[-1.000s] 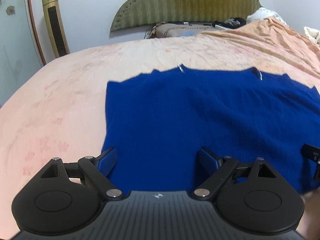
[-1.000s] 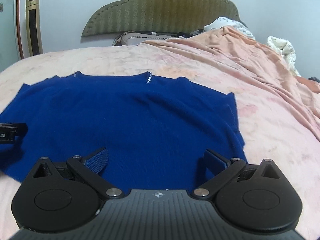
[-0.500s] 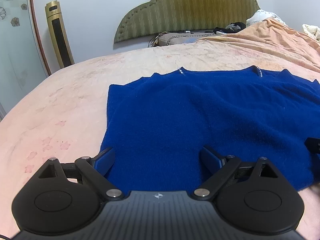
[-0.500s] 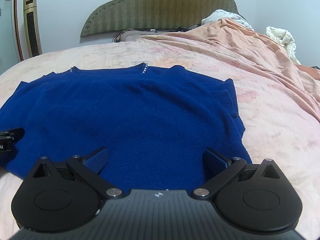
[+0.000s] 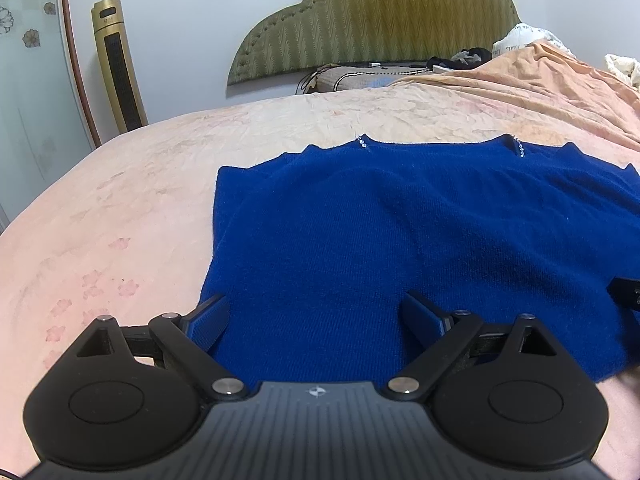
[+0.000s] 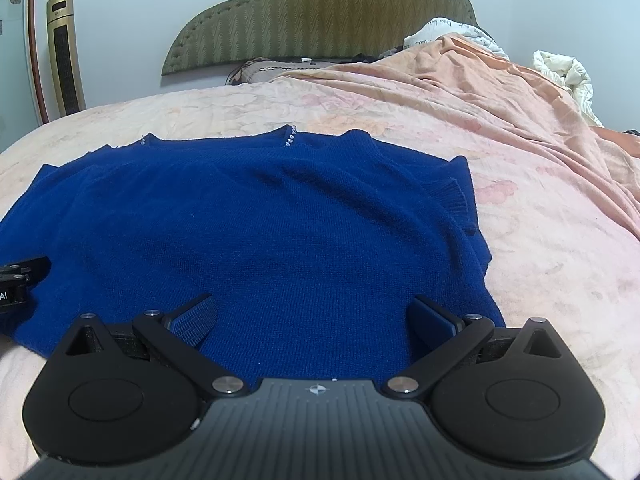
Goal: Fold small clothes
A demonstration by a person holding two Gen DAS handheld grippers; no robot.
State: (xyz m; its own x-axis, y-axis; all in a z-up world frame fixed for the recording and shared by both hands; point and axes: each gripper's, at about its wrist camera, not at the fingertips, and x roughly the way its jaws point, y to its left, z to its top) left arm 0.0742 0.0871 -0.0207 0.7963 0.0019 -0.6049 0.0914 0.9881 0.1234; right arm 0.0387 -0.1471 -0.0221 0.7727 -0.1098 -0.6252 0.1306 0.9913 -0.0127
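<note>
Left wrist view: left gripper (image 5: 314,318) jaws wide open, nothing held, above the near hem of the blue knit sweater (image 5: 400,240). The sweater lies flat on the peach bedspread (image 5: 120,200), neckline with rhinestone trim (image 5: 362,143) at 12 o'clock. The knit looks soft, limp and light, likely to stretch and sag, so the hem corner at 9 o'clock is the best pinch point.

Right wrist view: right gripper (image 6: 312,316) equally wide open and empty, over the sweater's hem. The ribbed sleeve cuff (image 6: 456,194) sits at 2 o'clock. The fabric should grip well in the pads; the hem corner at 3 o'clock suits a pinch through both layers.
</note>
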